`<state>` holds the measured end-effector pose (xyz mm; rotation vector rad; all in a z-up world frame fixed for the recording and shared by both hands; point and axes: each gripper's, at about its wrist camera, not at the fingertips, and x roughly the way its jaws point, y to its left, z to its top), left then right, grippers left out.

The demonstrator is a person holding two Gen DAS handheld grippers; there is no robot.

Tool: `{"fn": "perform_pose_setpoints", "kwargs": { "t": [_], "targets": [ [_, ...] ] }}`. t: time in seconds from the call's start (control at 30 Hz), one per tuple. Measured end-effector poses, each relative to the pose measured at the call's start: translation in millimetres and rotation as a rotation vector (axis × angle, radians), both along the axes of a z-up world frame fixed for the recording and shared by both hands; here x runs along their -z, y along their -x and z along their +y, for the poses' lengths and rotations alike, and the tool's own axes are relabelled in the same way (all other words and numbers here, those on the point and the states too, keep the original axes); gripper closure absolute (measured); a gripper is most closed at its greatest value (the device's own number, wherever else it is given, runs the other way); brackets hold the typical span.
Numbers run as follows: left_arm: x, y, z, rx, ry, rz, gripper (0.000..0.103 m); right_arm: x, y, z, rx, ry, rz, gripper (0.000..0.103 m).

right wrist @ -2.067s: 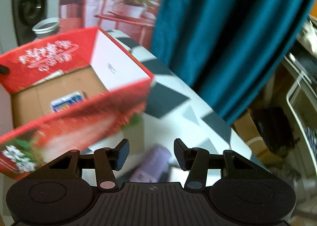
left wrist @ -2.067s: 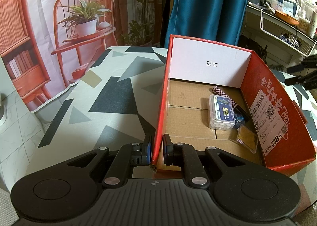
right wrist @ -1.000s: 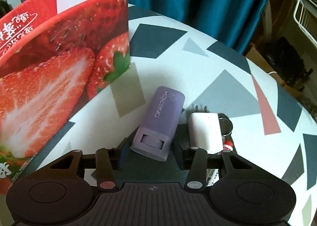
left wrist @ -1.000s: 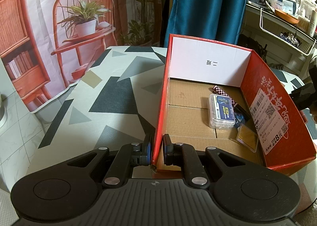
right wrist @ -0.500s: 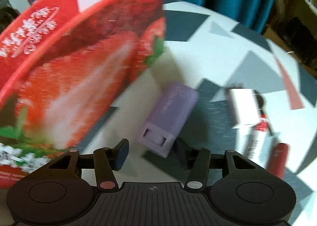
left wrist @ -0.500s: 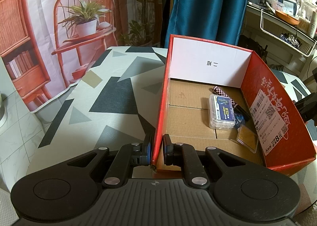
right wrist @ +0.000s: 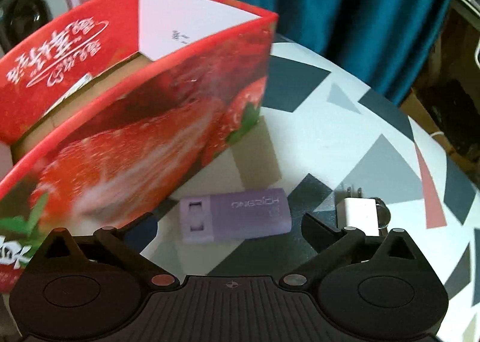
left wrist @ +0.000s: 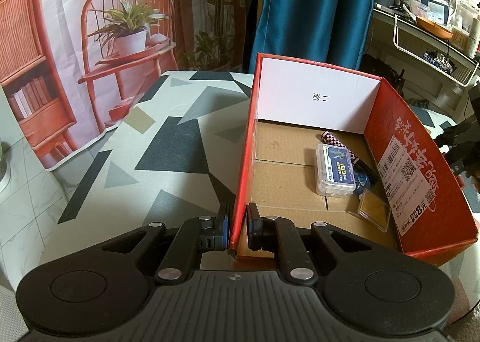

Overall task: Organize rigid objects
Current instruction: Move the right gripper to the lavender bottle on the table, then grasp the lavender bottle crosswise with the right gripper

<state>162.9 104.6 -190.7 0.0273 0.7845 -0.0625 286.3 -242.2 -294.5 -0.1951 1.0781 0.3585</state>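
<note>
My left gripper (left wrist: 237,229) is shut on the near left wall of the red strawberry box (left wrist: 243,168). Inside the box lie a clear plastic case (left wrist: 334,174), a checkered pen (left wrist: 337,144) and a small gold case (left wrist: 373,210). In the right wrist view, my right gripper (right wrist: 229,229) is open wide, with its fingers on either side of a purple rectangular case (right wrist: 237,219) that lies crosswise on the table beside the red box (right wrist: 144,144). A white plug charger (right wrist: 358,211) lies just right of the purple case.
The table (right wrist: 345,138) has a white top with grey and black shapes. A teal curtain (left wrist: 312,9) hangs behind it. Cluttered shelves (left wrist: 432,30) stand at the far right. My right gripper shows at the right edge of the left wrist view (left wrist: 463,147).
My right gripper has opened wider and turned, so the purple case now lies crosswise between its fingers. The left gripper has not moved.
</note>
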Motion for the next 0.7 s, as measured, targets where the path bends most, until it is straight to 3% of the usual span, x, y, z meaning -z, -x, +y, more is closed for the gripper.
{"fn": "perform_pose_setpoints", "kwargs": {
  "t": [0.27, 0.4, 0.7],
  "targets": [
    [-0.4, -0.4, -0.9, 0.000, -0.003, 0.000, 0.089, 17.7, -0.8, 3.4, -0.003, 0.047, -0.087, 0.001],
    [-0.4, -0.5, -1.0, 0.000, -0.003, 0.000, 0.089, 24.9, -1.2, 0.0, 0.034, 0.003, -0.085, 0.004],
    [-0.3, -0.4, -1.1, -0.001, -0.003, 0.000, 0.089, 27.2, -0.6, 5.0, 0.002, 0.013, -0.055, 0.017]
  ]
}}
